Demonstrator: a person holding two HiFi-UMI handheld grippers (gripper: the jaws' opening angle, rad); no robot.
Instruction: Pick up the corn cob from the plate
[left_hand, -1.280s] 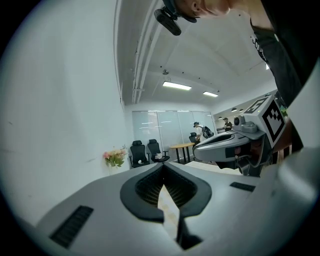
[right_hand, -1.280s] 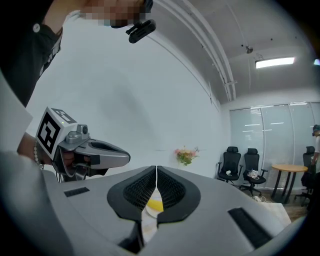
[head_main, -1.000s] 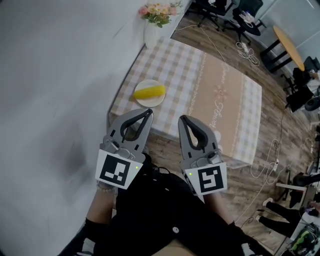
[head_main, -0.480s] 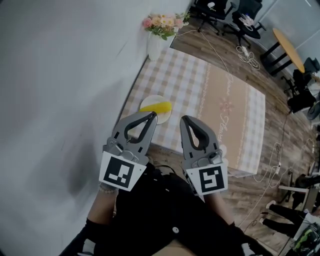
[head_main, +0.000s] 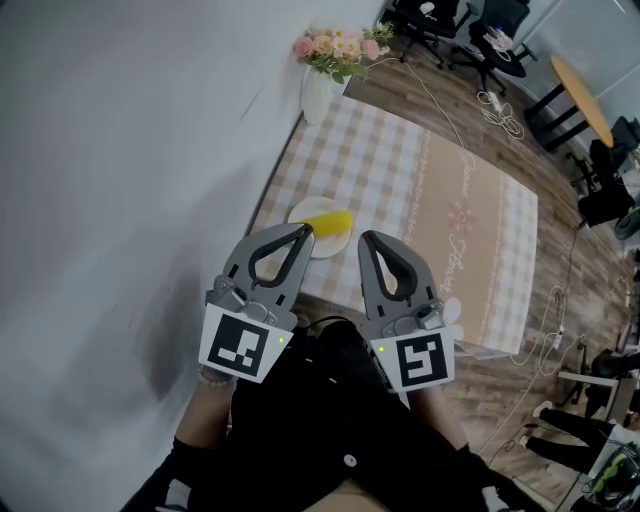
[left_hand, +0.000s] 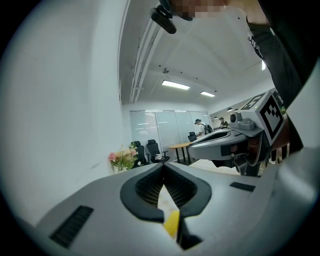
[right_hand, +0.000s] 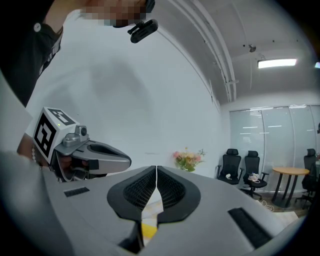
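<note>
A yellow corn cob (head_main: 332, 221) lies on a small white plate (head_main: 302, 211) near the front left corner of the checked table. In the head view my left gripper (head_main: 303, 231) is shut and empty, its tip just short of the plate. My right gripper (head_main: 366, 239) is shut and empty beside it, to the right of the cob. In the left gripper view a sliver of the corn cob (left_hand: 172, 221) shows below the closed jaws of the left gripper (left_hand: 163, 167). In the right gripper view the right gripper (right_hand: 156, 169) is closed too, with a yellow bit of corn cob (right_hand: 148, 229) beneath.
A white vase of pink flowers (head_main: 322, 85) stands at the table's far left corner by the grey wall (head_main: 120, 150). The checked tablecloth (head_main: 440, 200) stretches right. Office chairs (head_main: 470, 30), a round table (head_main: 575, 95) and floor cables (head_main: 495, 105) lie beyond.
Both grippers have moved forward towards the table; the plate and corn now sit right beyond the left gripper's tip. Both stay shut.
</note>
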